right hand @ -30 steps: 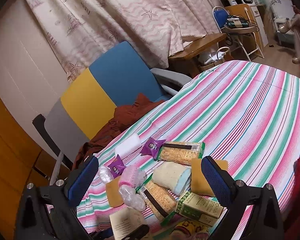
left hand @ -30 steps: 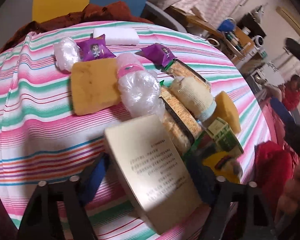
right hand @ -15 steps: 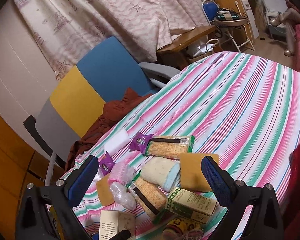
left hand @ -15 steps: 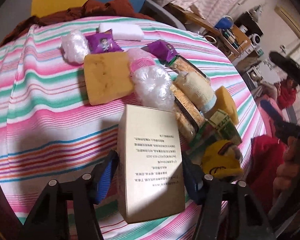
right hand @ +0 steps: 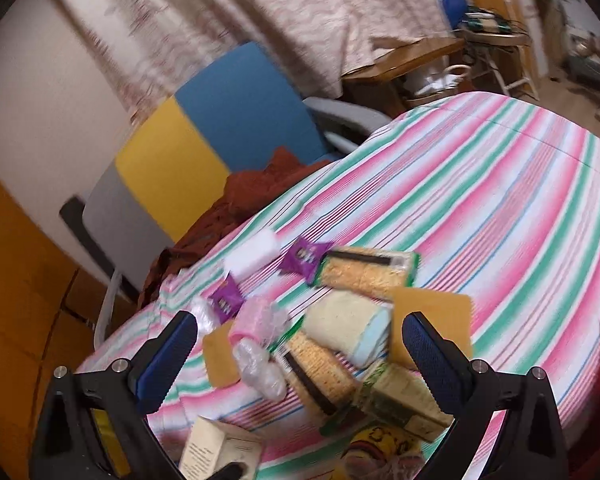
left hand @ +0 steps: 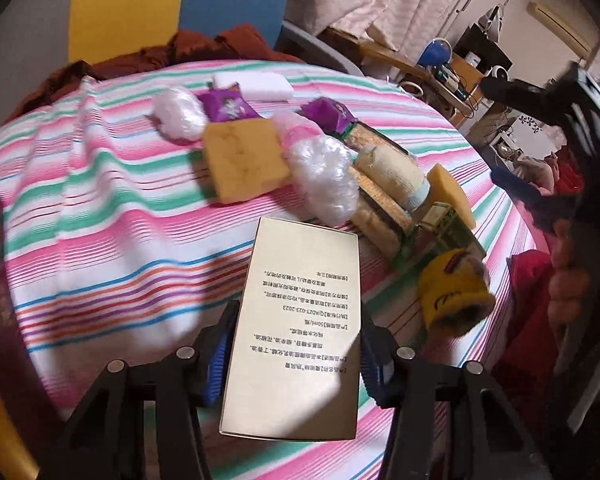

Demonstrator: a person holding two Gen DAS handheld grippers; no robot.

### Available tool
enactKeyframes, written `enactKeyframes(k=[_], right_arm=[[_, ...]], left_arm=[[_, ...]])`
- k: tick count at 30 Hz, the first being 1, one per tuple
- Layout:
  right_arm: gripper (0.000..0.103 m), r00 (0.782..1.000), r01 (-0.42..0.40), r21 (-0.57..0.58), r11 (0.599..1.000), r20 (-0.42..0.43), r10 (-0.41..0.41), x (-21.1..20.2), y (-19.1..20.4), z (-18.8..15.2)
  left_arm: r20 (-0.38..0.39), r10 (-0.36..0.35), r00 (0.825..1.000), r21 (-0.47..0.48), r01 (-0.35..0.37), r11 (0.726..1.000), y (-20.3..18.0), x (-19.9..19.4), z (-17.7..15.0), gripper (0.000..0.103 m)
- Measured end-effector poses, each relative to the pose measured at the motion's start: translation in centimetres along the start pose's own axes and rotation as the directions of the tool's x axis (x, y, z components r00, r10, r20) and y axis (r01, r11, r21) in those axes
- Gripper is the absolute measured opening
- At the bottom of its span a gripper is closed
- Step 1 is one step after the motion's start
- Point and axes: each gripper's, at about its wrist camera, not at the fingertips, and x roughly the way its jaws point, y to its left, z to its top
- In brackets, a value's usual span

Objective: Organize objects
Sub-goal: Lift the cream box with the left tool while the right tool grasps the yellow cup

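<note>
The left gripper (left hand: 294, 354) is clamped on a tan box (left hand: 300, 332), with a blue pad pressed on each long side. The box has dark print on top and sits over the striped cloth (left hand: 100, 216) near the front edge. Past it, from left to right, lie a clear plastic bundle (left hand: 178, 114), a purple packet (left hand: 226, 106), a yellow sponge (left hand: 242, 160), a rolled cream towel (left hand: 392, 174) and a yellow cuff (left hand: 454, 300). A white block (left hand: 254, 86) lies at the far edge. The right gripper (right hand: 300, 364) has its fingers wide apart with nothing between them. It hangs above the same pile, over a cracker pack (right hand: 366, 270).
</note>
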Motion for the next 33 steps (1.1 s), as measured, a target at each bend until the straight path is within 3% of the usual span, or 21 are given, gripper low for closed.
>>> enactKeyframes(k=[8,18,23,28,32,33], right_arm=[[0.099,0.989,0.000,-0.266,0.964,-0.145,-0.040,3.2,5.5,-2.8],[0.096,0.973,0.016,-0.344,0.939,-0.212,-0.095,5.4,7.0,-4.2],[0.096,0.984,0.028,-0.214,0.976,-0.168,-0.065,3.1,5.0,-2.2],[0.097,0.992,-0.010,-0.085,0.996,-0.127,-0.001,-1.4,2.9,0.3],[0.097,0.972,0.029,0.032,0.999,-0.232,-0.021,-2.5,0.8,0.7],[0.097,0.958,0.070,0.041,0.997,-0.281,-0.056,-2.4,0.5,0.3]], left_arm=[[0.084,-0.016,0.996,-0.020,0.018,1.000,1.4,-3.6,-1.0,0.054],[0.136,-0.020,0.990,-0.039,0.026,0.999,3.0,-6.7,-2.5,0.054],[0.167,-0.012,0.986,-0.040,0.019,0.999,2.8,-8.0,-2.9,0.054],[0.204,-0.017,0.979,-0.017,0.021,1.000,2.6,-9.6,-3.4,0.054],[0.221,-0.029,0.975,-0.027,0.035,0.999,3.1,-10.6,-3.7,0.054],[0.225,-0.034,0.974,-0.032,0.042,0.999,3.2,-10.8,-3.8,0.054]])
